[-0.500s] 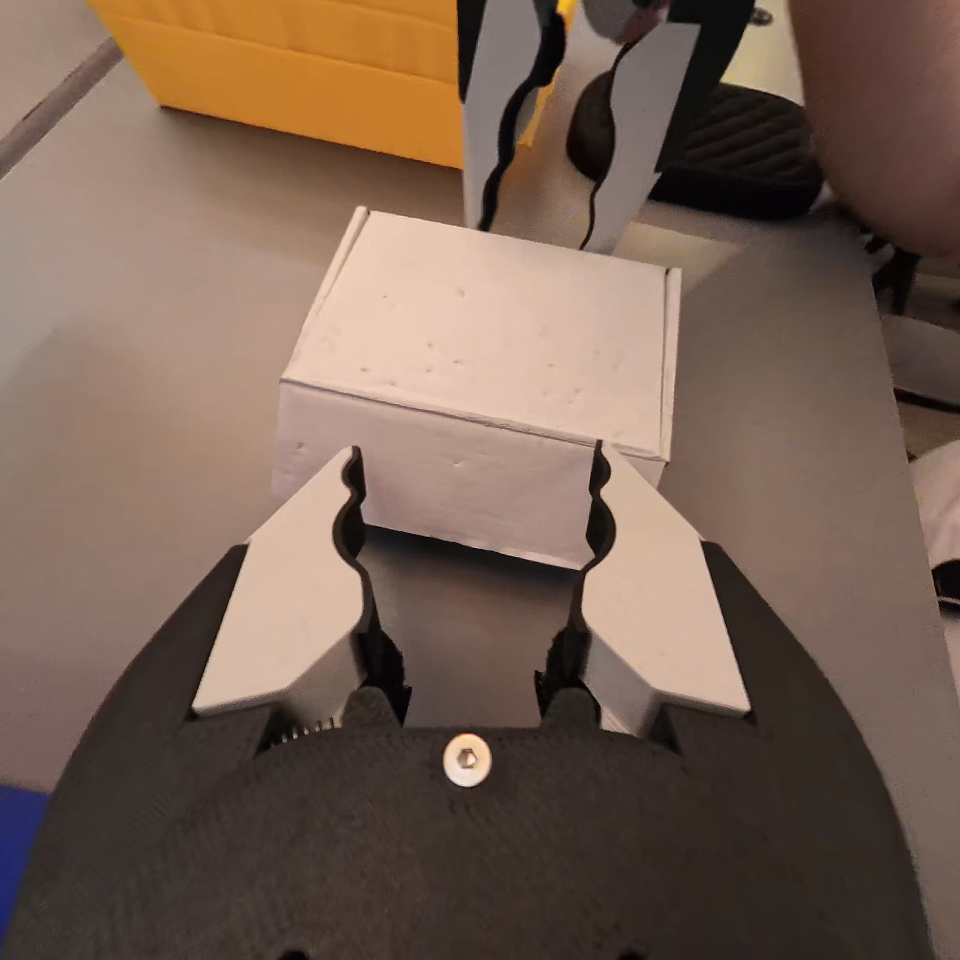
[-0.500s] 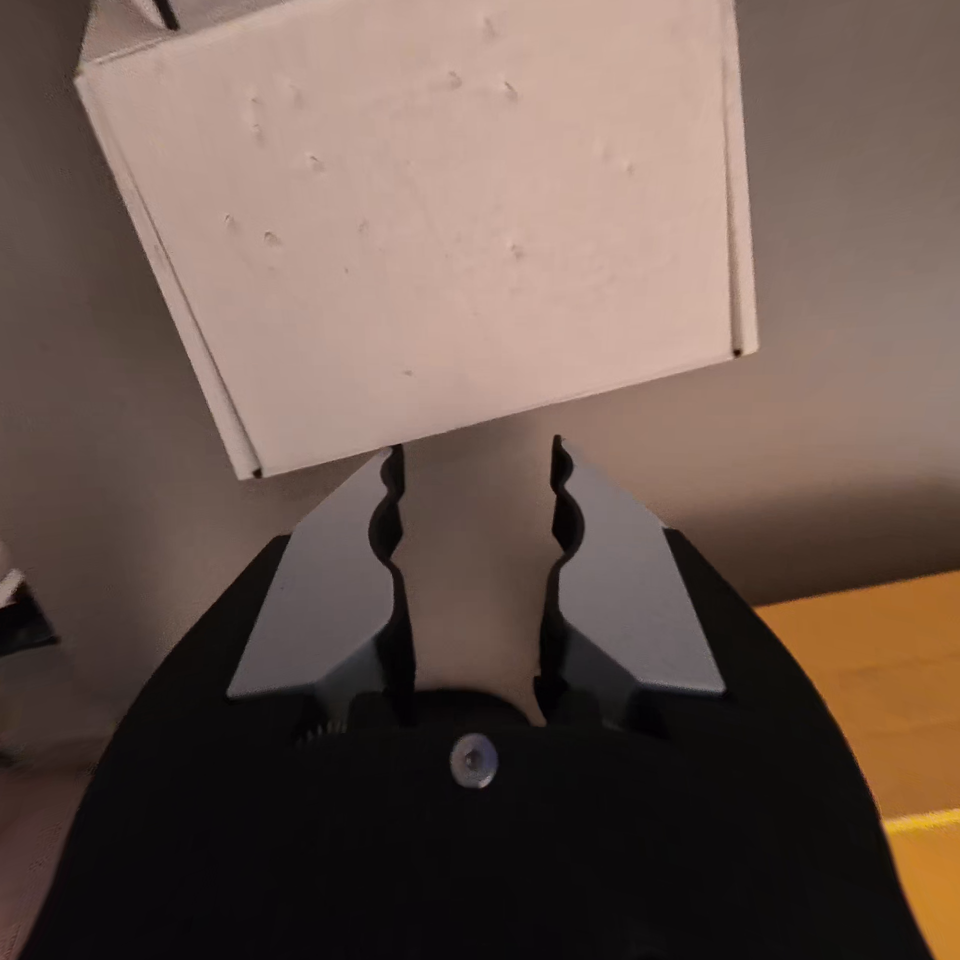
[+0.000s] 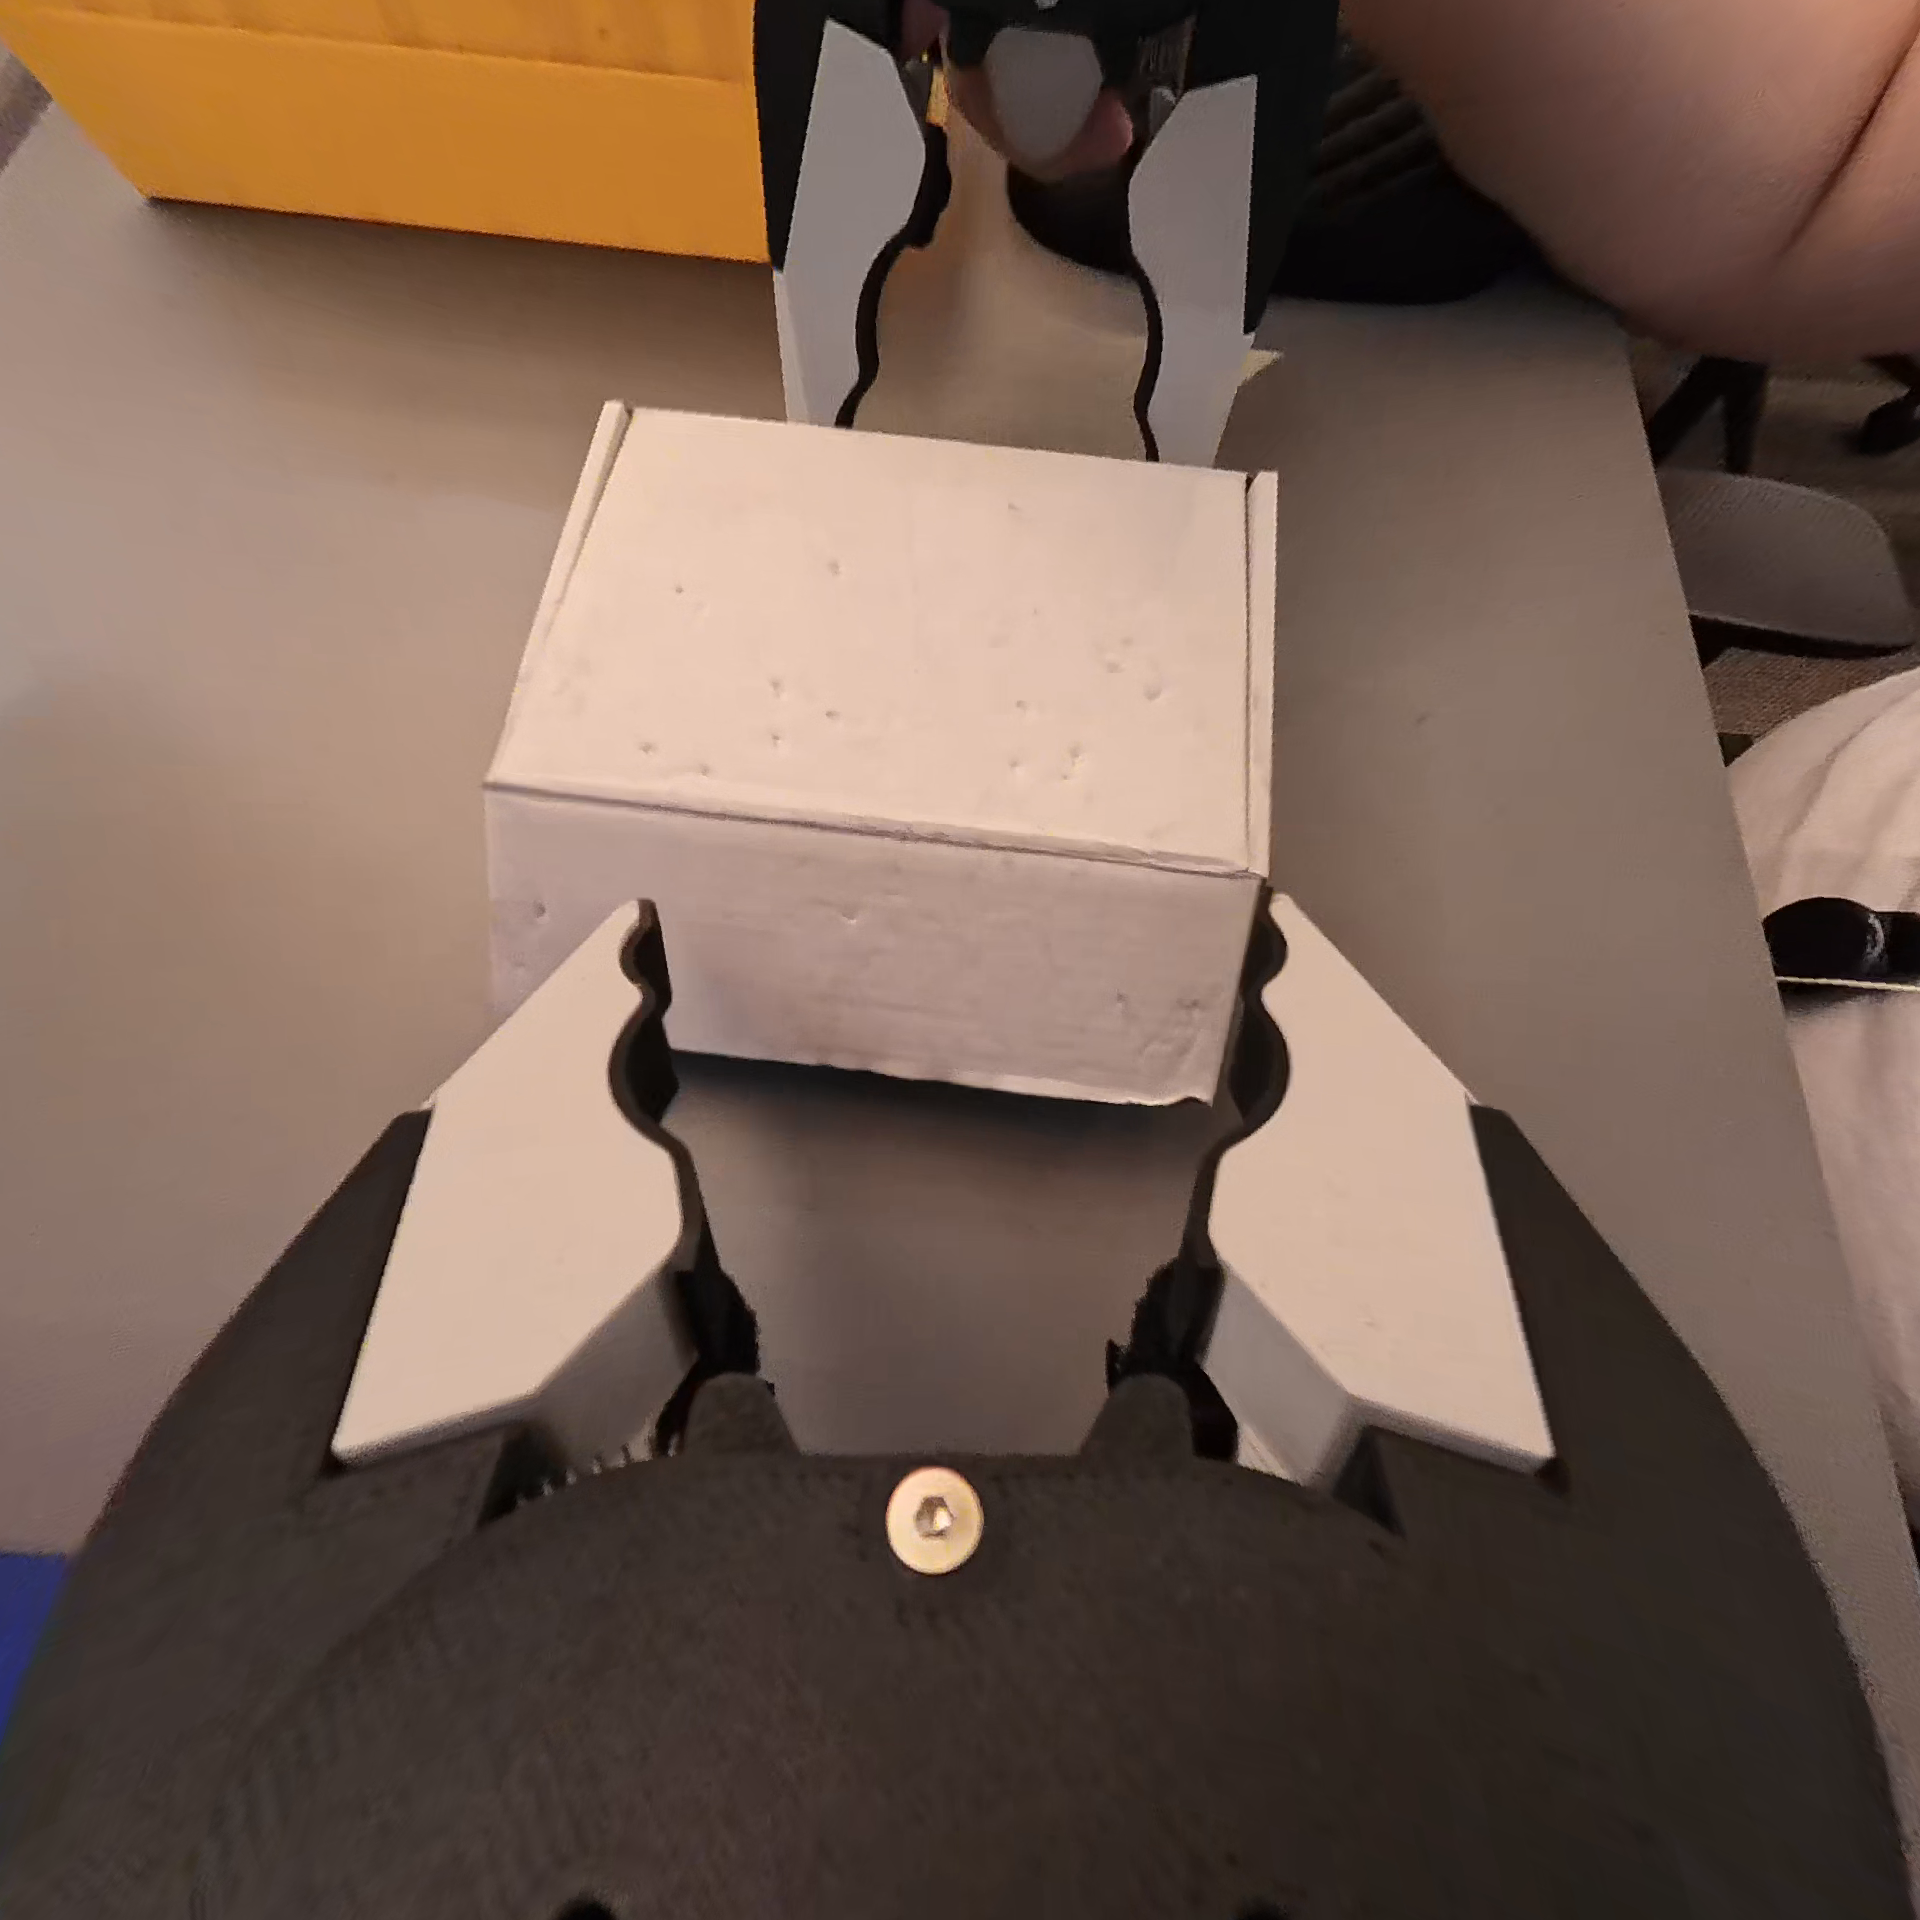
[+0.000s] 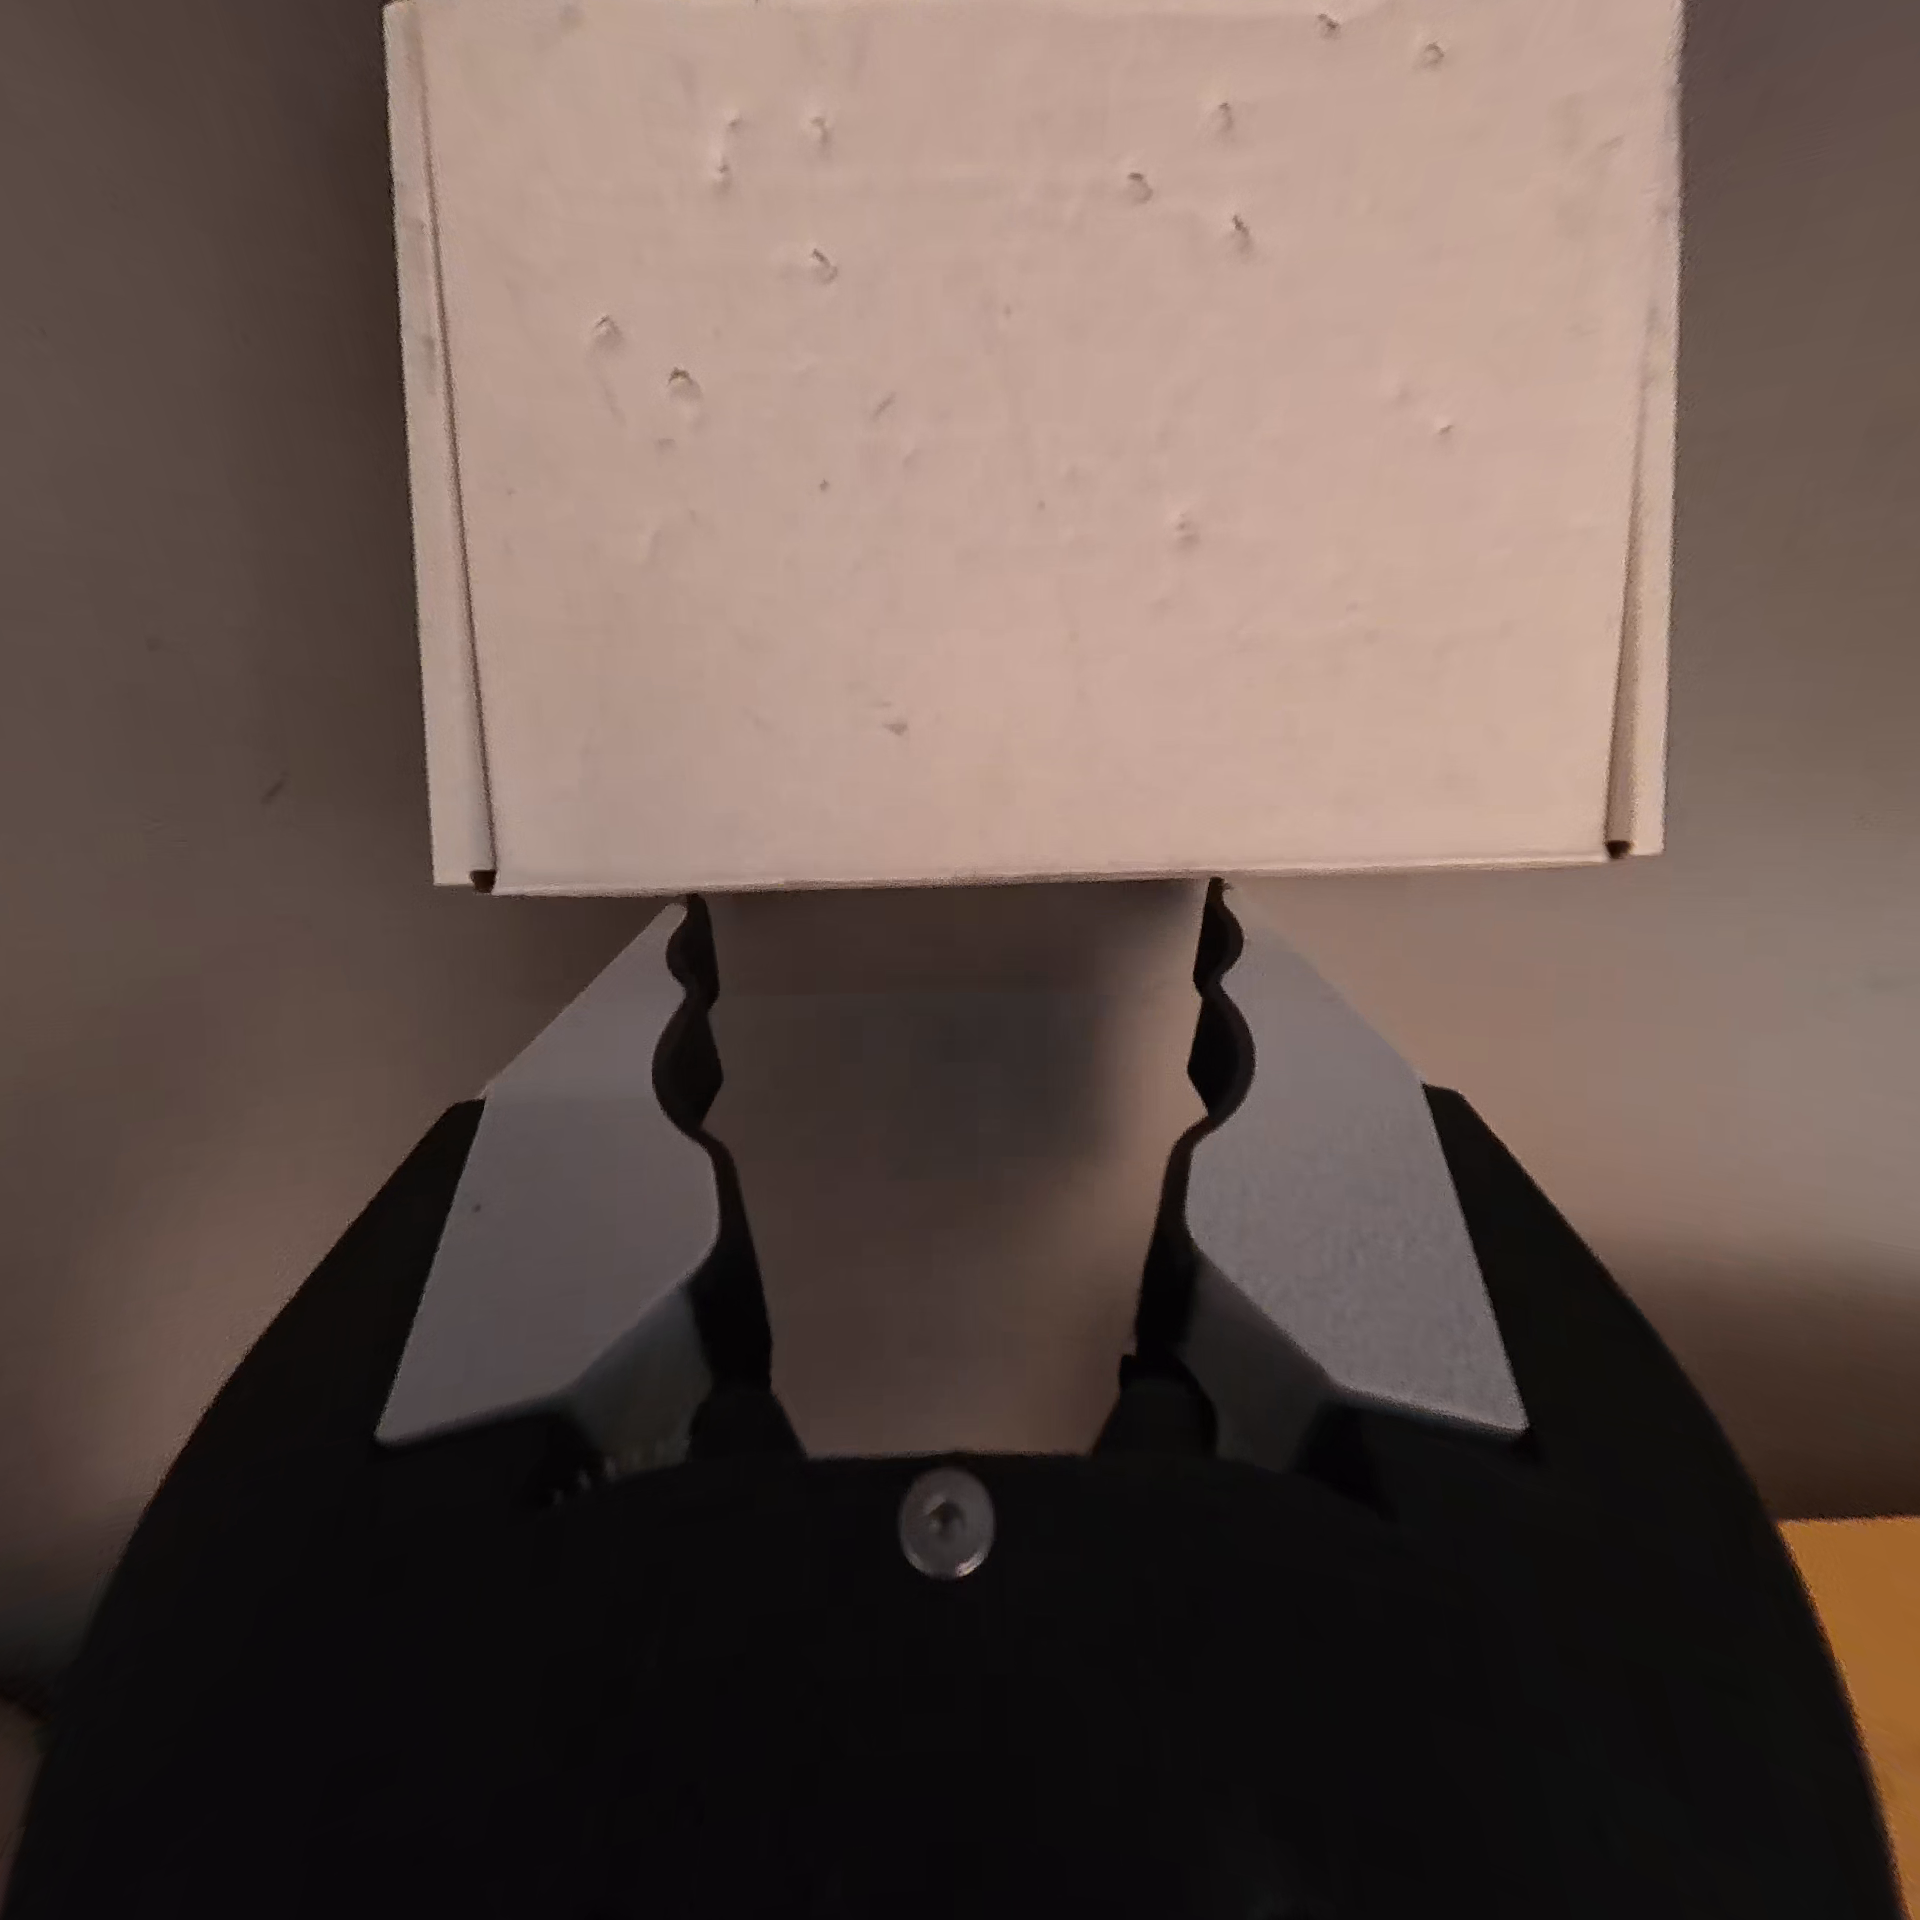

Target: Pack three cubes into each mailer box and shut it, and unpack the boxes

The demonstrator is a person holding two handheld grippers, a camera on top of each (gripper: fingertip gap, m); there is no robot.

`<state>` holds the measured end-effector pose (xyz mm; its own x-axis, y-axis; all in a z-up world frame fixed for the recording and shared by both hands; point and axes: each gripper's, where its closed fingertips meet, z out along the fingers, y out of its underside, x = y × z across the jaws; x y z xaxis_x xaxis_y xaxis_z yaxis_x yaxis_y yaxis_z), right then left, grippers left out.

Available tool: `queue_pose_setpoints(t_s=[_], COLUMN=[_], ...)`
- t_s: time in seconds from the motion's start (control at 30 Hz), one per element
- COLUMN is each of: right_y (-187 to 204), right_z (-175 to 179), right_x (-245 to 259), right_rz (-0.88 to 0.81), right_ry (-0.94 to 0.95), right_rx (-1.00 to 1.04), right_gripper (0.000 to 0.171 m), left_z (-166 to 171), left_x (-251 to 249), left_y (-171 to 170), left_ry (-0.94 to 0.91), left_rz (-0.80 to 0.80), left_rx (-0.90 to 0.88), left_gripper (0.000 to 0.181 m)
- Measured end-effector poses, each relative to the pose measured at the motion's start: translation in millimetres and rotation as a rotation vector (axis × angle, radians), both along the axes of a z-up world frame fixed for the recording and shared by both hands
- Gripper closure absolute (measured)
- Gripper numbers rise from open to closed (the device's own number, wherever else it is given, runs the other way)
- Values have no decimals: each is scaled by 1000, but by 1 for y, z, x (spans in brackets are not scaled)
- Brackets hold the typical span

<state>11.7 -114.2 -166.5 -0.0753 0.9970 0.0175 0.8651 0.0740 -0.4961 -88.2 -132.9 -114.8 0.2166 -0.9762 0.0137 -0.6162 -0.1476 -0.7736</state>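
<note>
A white mailer box (image 3: 894,675) sits shut on the grey table (image 3: 260,623), its lid dotted with small dents. My left gripper (image 3: 956,914) is open, its fingertips on either side of the box's near wall. The right gripper (image 3: 992,426) shows at the box's far edge, open. In the right wrist view the same box (image 4: 1029,468) fills the upper frame, and my right gripper (image 4: 951,904) is open with its tips at the box's near edge. No cubes are in view.
A yellow box (image 3: 416,114) stands at the table's far left and shows at the right wrist view's lower right corner (image 4: 1860,1631). A person's arm (image 3: 1662,156) is at the upper right. A blue thing (image 3: 21,1631) peeks in at the lower left. Chairs (image 3: 1787,561) stand beyond the table's right edge. My hands' fingertips stand some 12 centimeters from each other.
Both grippers have opened wider. The box now lies square to both grippers, and the left fingertips have come forward around its near wall.
</note>
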Motion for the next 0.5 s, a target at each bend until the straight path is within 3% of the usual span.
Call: queue_pose_setpoints(t_s=[0.37, 0.5], right_y=[9, -1], right_z=[1, 1], right_x=[-5, 6], right_rz=[18, 28], right_ry=[61, 37], right_rx=[50, -16], right_gripper=[77, 82], left_z=[-7, -10], left_x=[1, 8], left_y=[1, -10], left_ry=[1, 32], left_rz=[26, -20], left_rx=[-44, -26], left_gripper=[71, 61])
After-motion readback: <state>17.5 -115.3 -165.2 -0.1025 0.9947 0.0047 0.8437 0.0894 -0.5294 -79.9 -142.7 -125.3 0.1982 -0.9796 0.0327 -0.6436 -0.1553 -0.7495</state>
